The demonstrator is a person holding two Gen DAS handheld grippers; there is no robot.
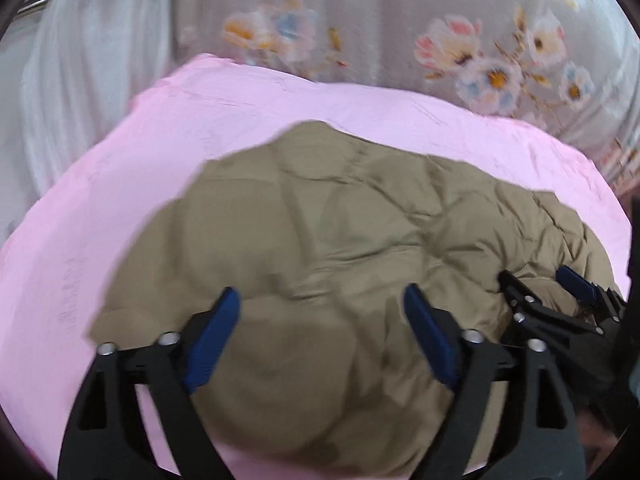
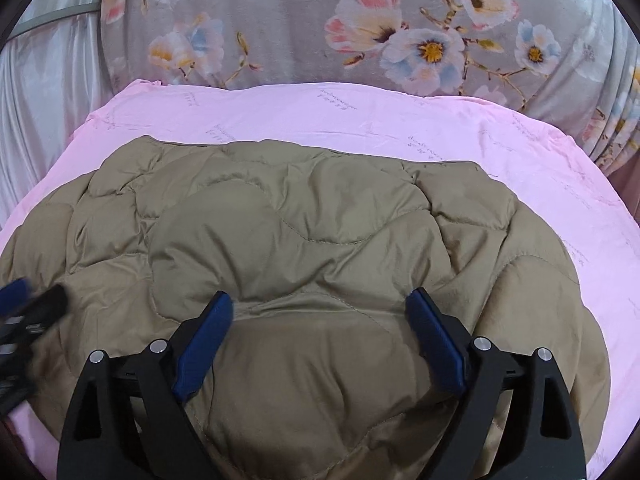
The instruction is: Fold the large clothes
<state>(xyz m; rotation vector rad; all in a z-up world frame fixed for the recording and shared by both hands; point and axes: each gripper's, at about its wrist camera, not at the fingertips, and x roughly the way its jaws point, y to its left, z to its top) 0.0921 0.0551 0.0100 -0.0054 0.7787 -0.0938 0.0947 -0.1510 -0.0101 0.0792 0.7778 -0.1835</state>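
Note:
A tan quilted puffer jacket [image 2: 304,240] lies folded in a thick bundle on a pink sheet [image 2: 360,120]; it also shows in the left wrist view [image 1: 320,232]. My right gripper [image 2: 320,304] is open just above the jacket's near middle, holding nothing. My left gripper [image 1: 322,300] is open over the jacket's left part, holding nothing. The right gripper shows at the right of the left wrist view [image 1: 536,280], and the left gripper shows blurred at the left edge of the right wrist view [image 2: 28,304].
A grey floral quilt [image 2: 400,32] is piled behind the pink sheet. A white satin curtain [image 1: 80,80] hangs at the far left. The sheet [image 1: 100,208] borders the jacket on the left, far and right sides.

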